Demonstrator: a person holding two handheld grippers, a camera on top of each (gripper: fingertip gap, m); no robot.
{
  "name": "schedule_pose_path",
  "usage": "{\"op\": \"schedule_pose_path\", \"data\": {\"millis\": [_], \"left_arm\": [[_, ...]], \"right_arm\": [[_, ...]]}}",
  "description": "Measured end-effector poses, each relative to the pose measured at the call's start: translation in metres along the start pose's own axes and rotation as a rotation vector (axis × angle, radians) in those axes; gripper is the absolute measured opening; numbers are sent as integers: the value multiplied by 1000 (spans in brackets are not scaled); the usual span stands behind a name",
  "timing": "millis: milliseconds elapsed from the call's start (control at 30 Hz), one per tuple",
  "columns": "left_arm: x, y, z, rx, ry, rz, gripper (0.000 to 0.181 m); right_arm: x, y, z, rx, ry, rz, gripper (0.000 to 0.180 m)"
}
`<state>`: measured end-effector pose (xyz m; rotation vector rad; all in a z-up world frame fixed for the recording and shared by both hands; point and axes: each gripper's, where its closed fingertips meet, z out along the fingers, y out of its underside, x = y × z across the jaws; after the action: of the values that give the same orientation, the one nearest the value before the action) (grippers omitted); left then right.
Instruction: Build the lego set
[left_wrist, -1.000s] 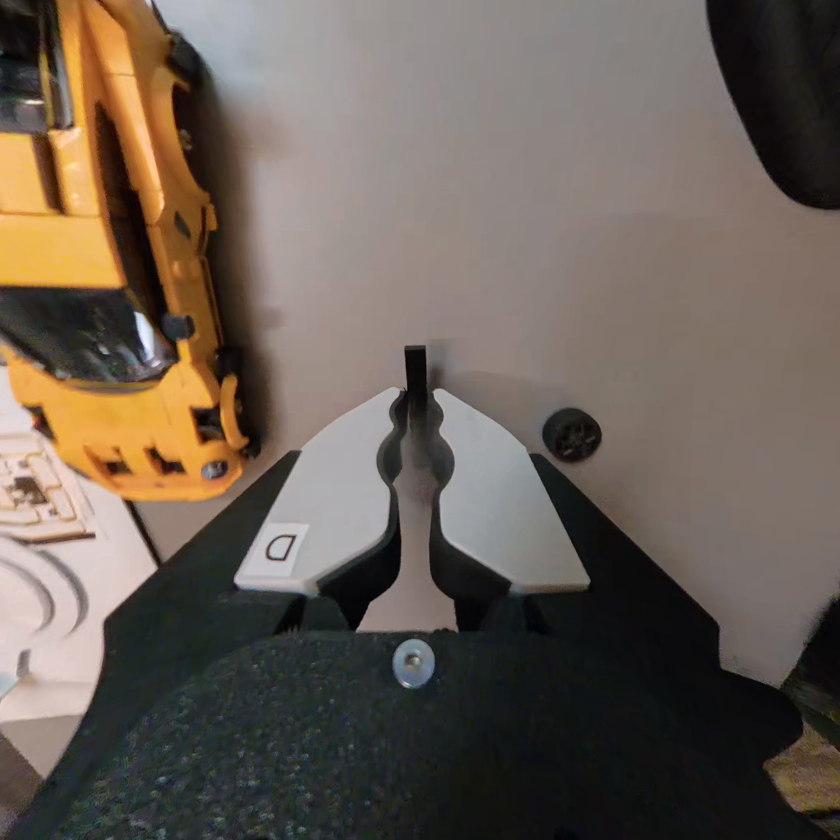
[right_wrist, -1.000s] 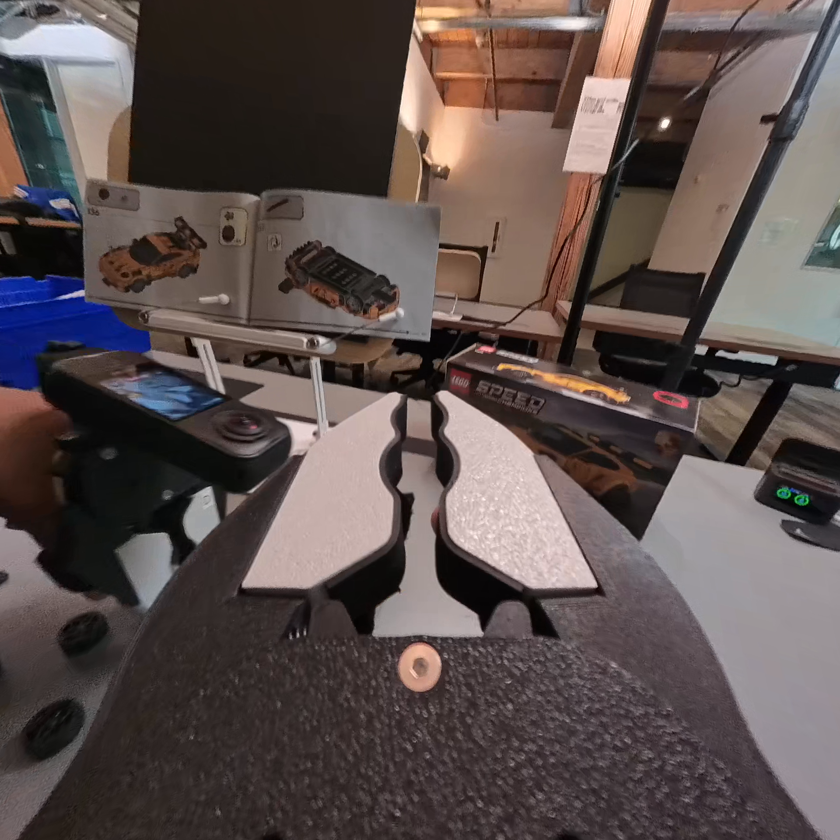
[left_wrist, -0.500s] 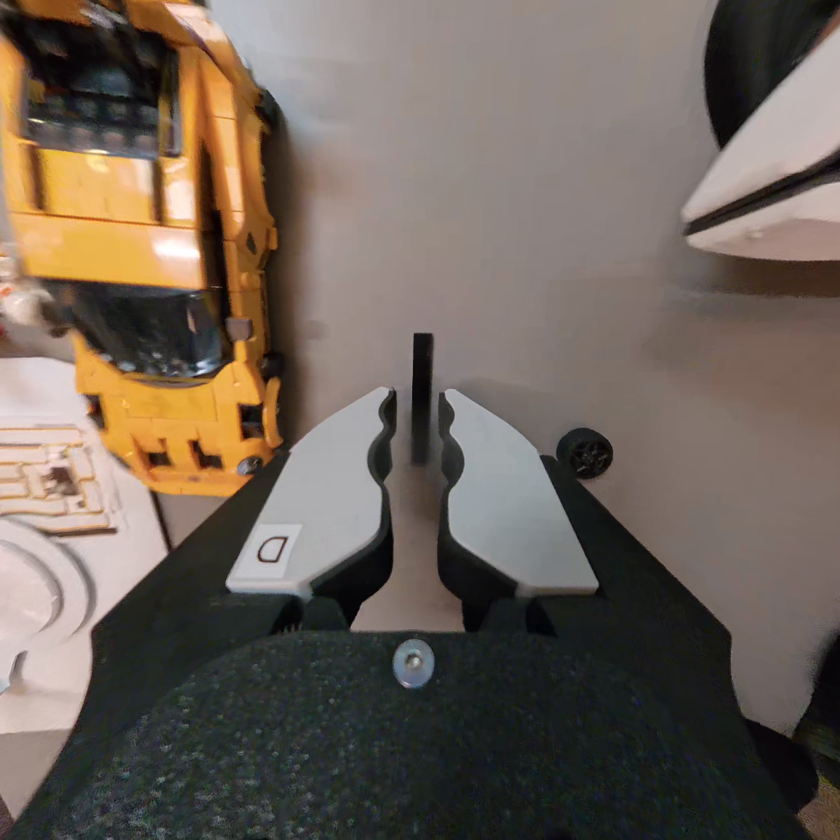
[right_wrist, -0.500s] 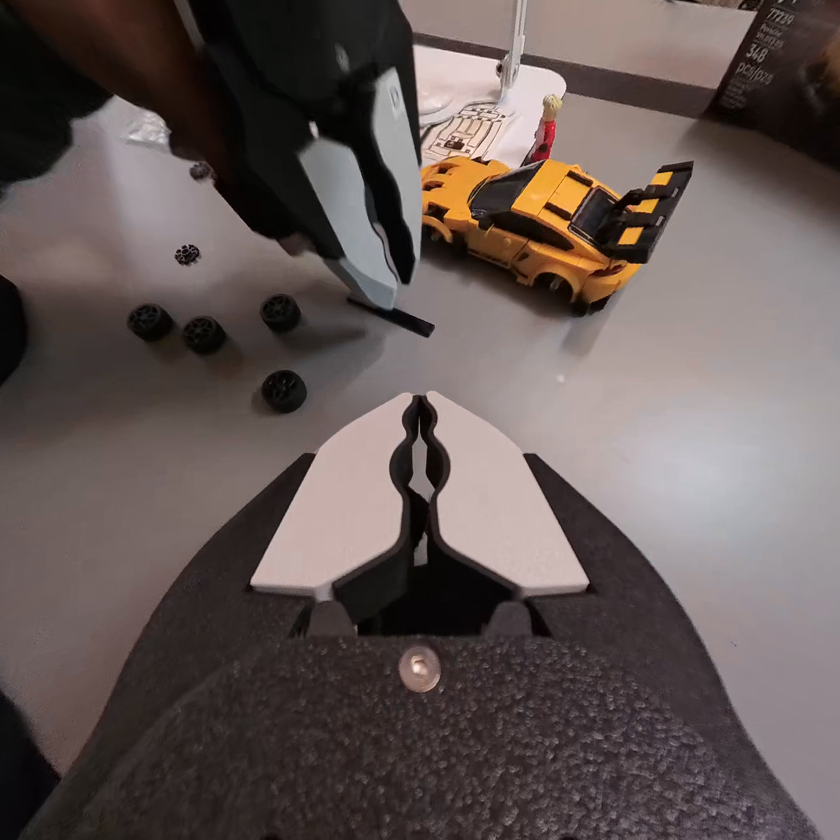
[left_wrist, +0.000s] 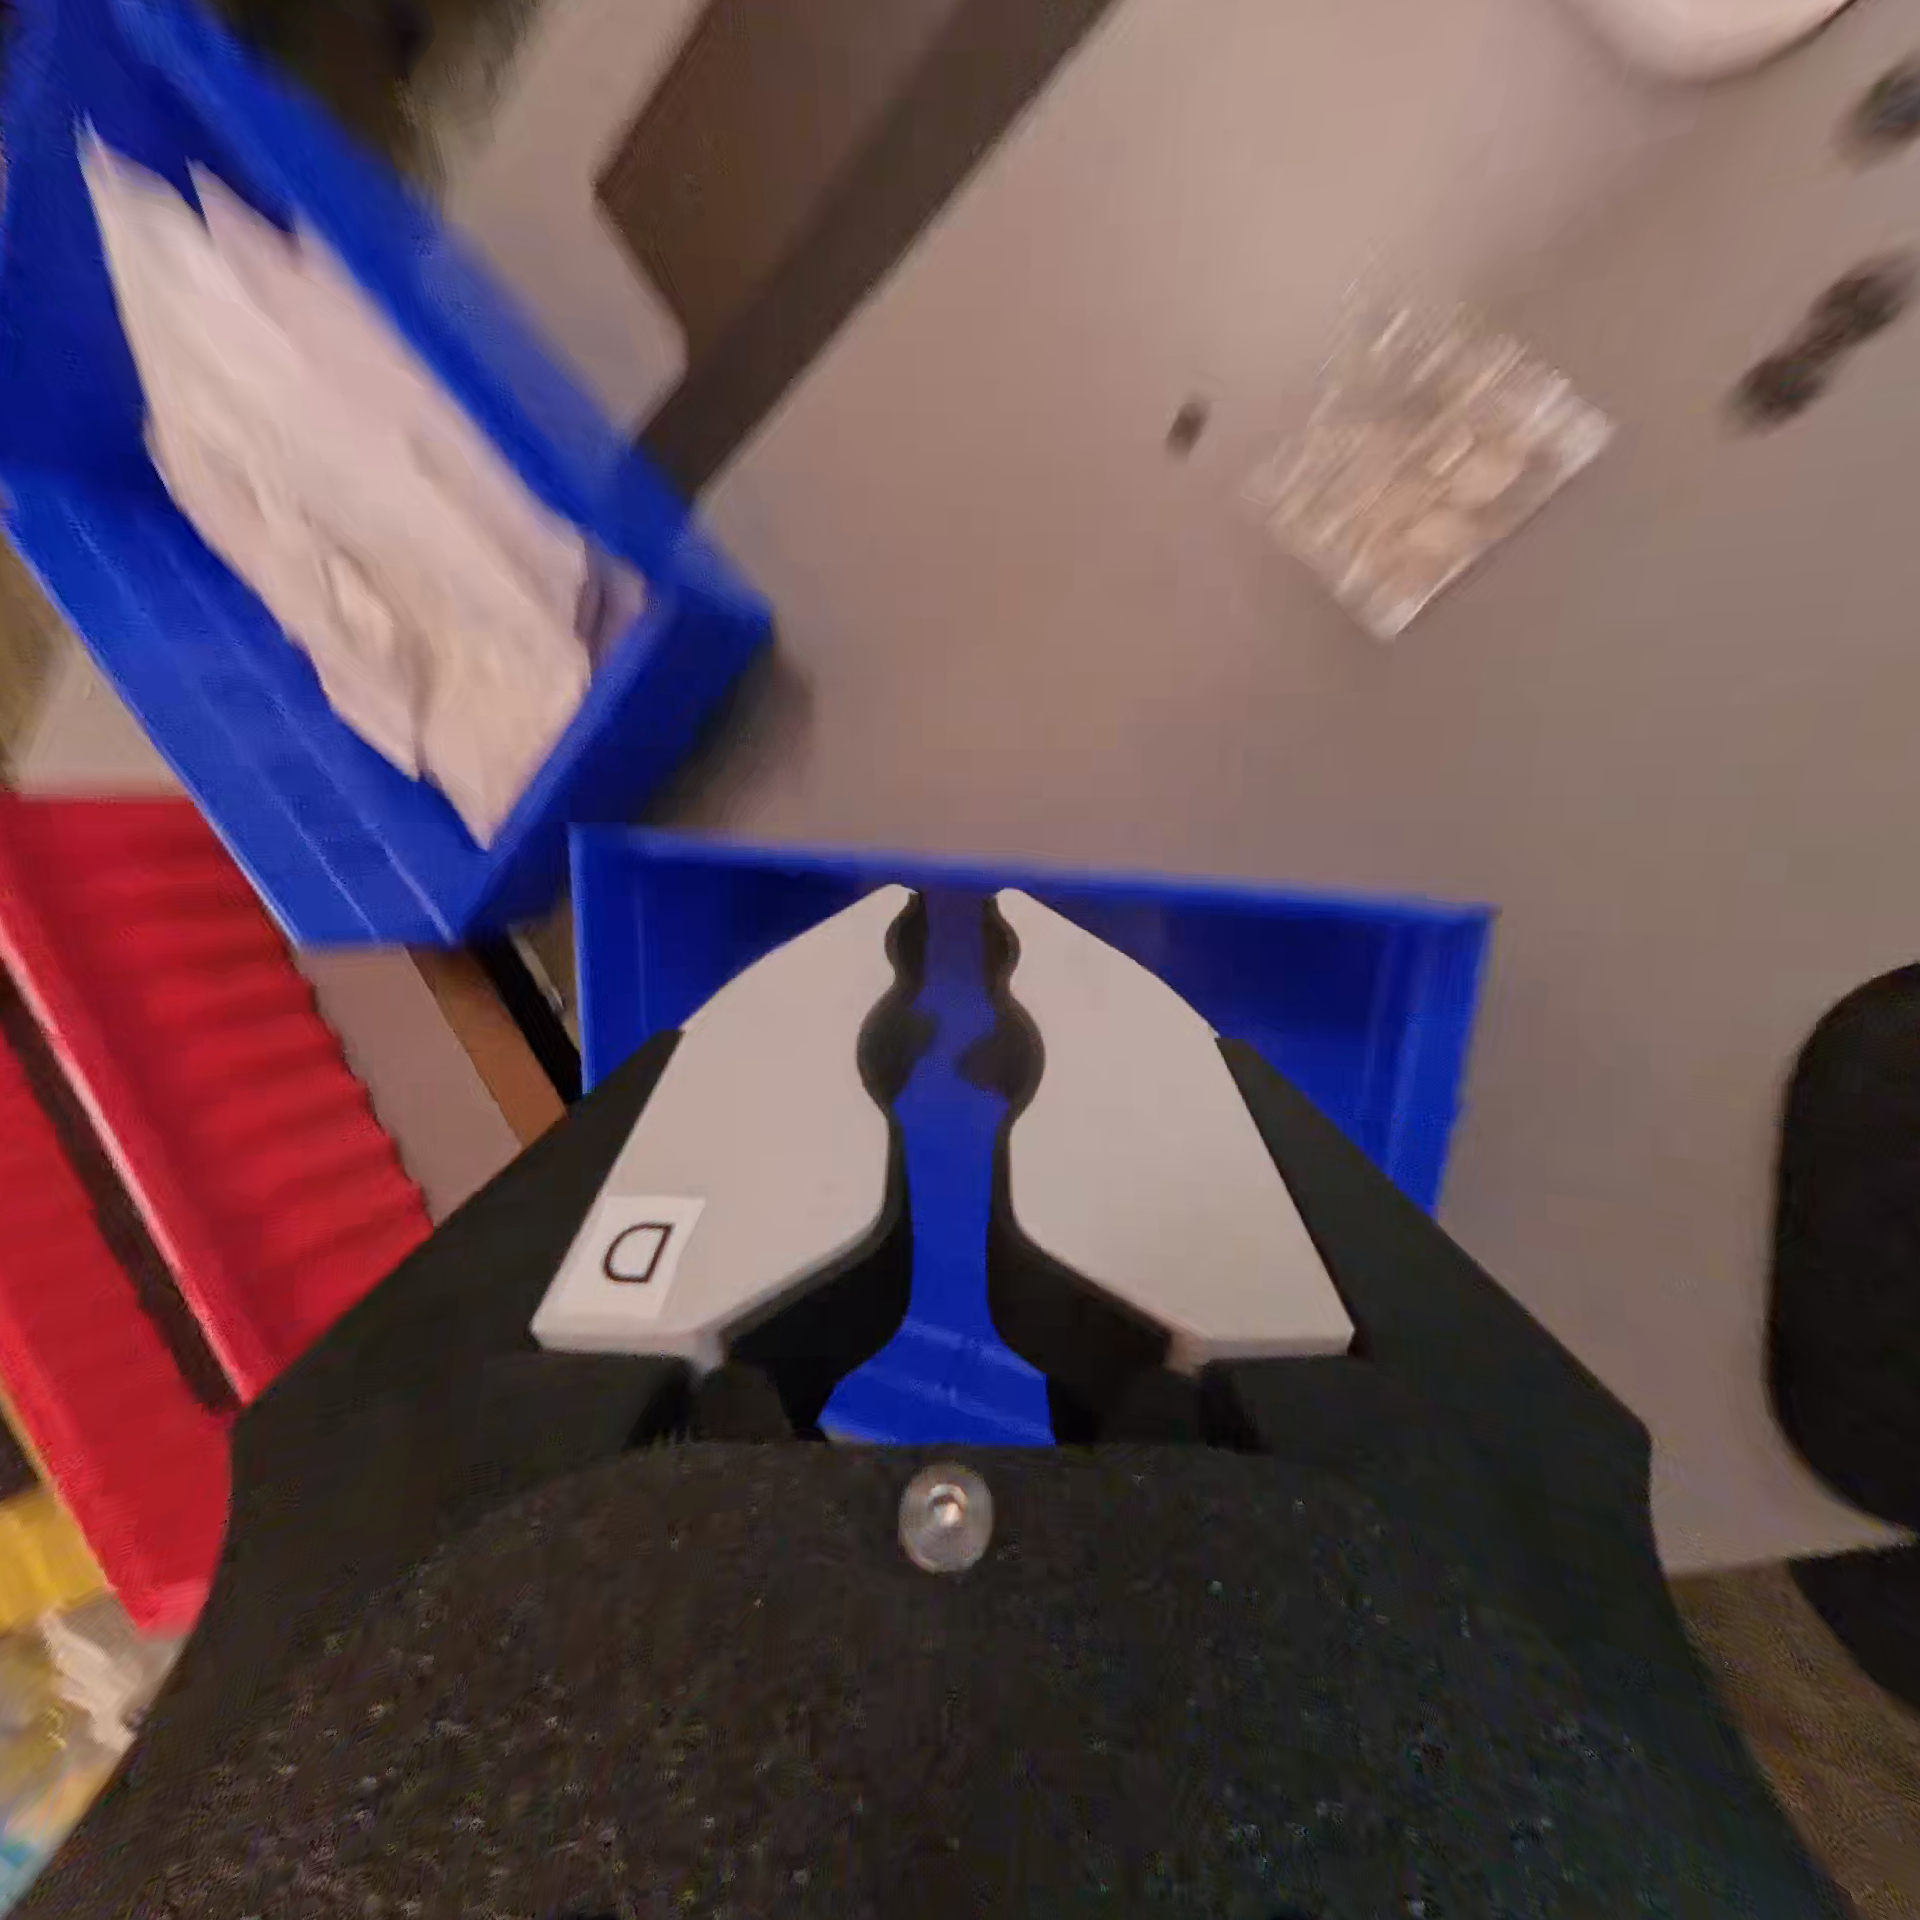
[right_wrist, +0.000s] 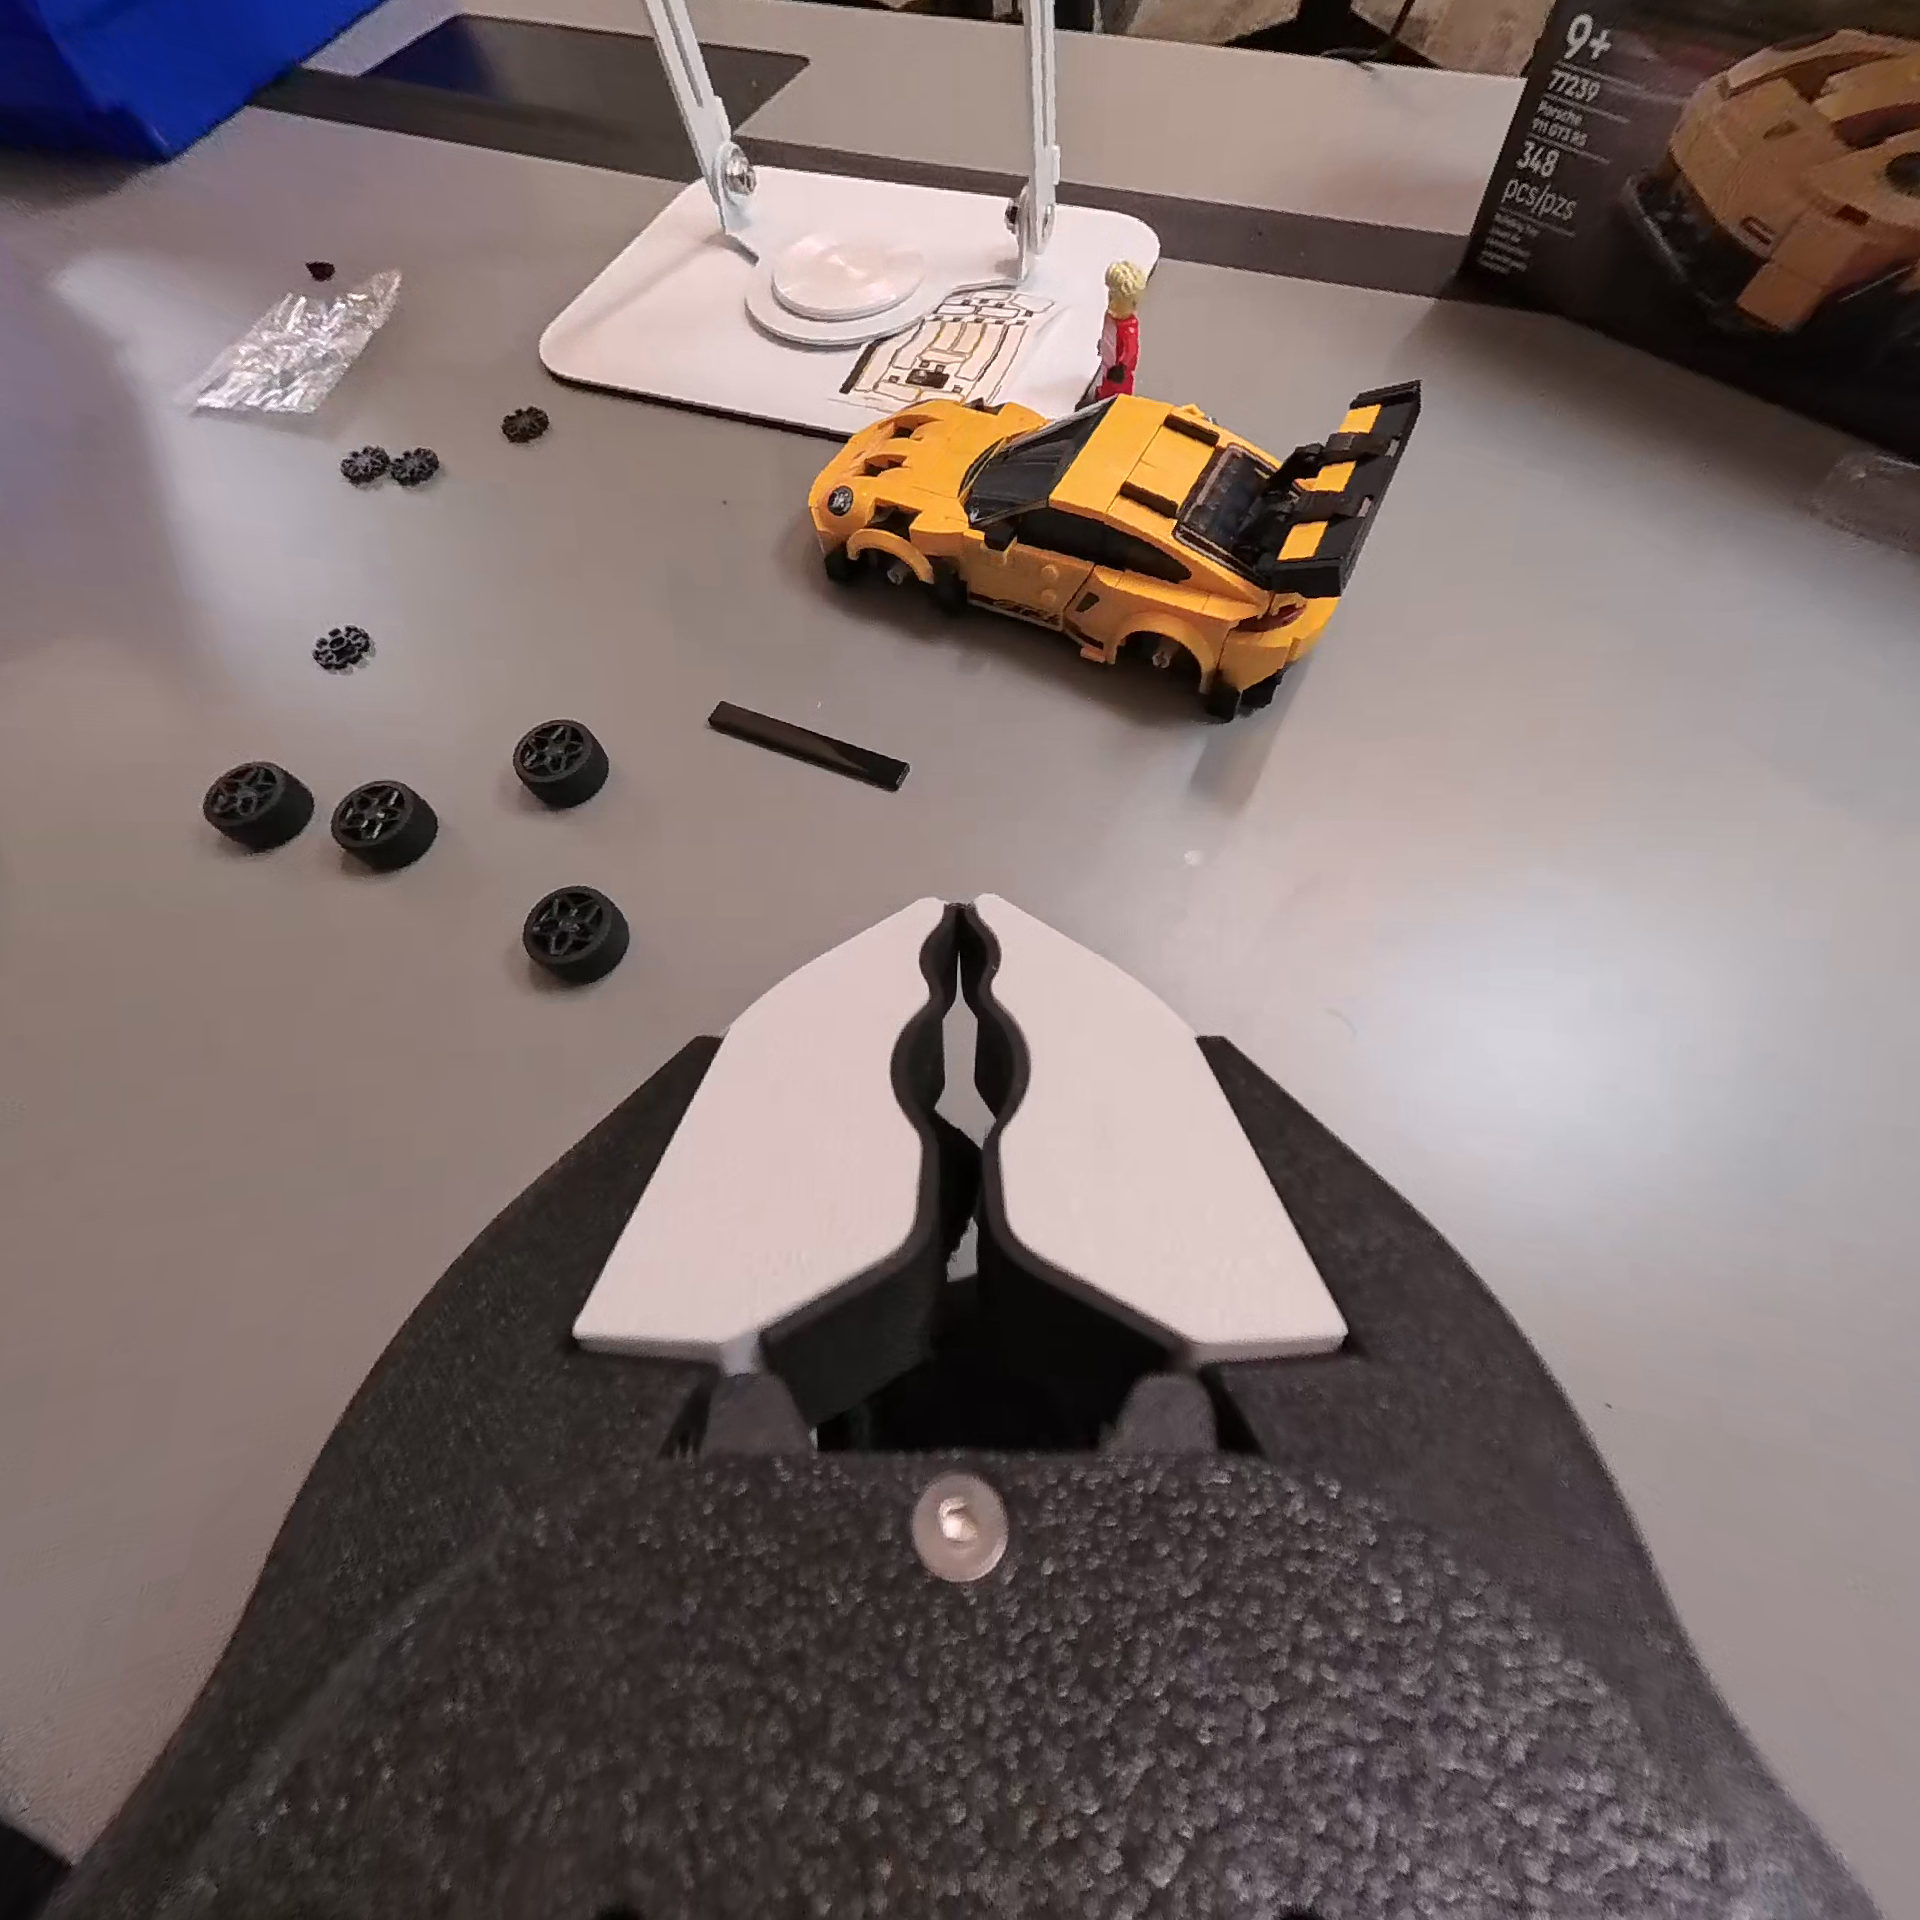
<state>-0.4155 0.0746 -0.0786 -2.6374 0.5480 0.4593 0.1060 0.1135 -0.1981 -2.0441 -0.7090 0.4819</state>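
The yellow Lego car (right_wrist: 1091, 540) stands on the grey table (right_wrist: 1455, 935), without wheels in its arches. A flat black tile (right_wrist: 808, 746) lies loose in front of it. Several black wheels (right_wrist: 561, 764) and small black rims (right_wrist: 343, 647) lie to the left. My right gripper (right_wrist: 961, 909) is shut and empty, hovering above the table short of the tile. In the blurred left wrist view, my left gripper (left_wrist: 956, 904) is slightly open and empty, over an empty blue bin (left_wrist: 1299, 997) at the table edge.
A white stand base (right_wrist: 644, 312) with a sticker sheet (right_wrist: 956, 358) and a minifigure (right_wrist: 1120, 332) sits behind the car. The Lego box (right_wrist: 1714, 208) is at the back right, a clear plastic bag (right_wrist: 291, 343) at the back left. A second blue bin (left_wrist: 260, 748) holds white paper. My hands' fingertips stand some 55 centimetres from each other. My right tips are roughly 11 centimetres from the flat black tile (right_wrist: 808, 746).
My left gripper let go of the black tile, left it on the table and swung away to the blue bins. My right gripper tilted down towards the table and closed.
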Motion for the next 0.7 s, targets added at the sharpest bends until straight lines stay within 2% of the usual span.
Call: {"op": "schedule_pose_path", "data": {"millis": [67,133,200,233,333,533,700], "left_arm": [[-18,52,25,-82,61,-76,14],[-40,97,52,-173,29,-78,15],[-42,127,76,-236,94,-145,18],[-45,135,87,-244,102,-127,18],[-54,160,113,-298,87,85,24],[-68,193,139,-403,89,350,27],[-65,200,155,-426,128,432,27]], "right_arm": [[2,0,2,2,5,8,0],[3,-2,3,6,8,13,0],[4,-2,2,6,16,9,0],[5,-2,2,5,23,3,0],[7,-3,-1,9,35,-3,0],[11,-1,-1,7,57,20,0],[11,-2,2,6,63,27,0]]}}
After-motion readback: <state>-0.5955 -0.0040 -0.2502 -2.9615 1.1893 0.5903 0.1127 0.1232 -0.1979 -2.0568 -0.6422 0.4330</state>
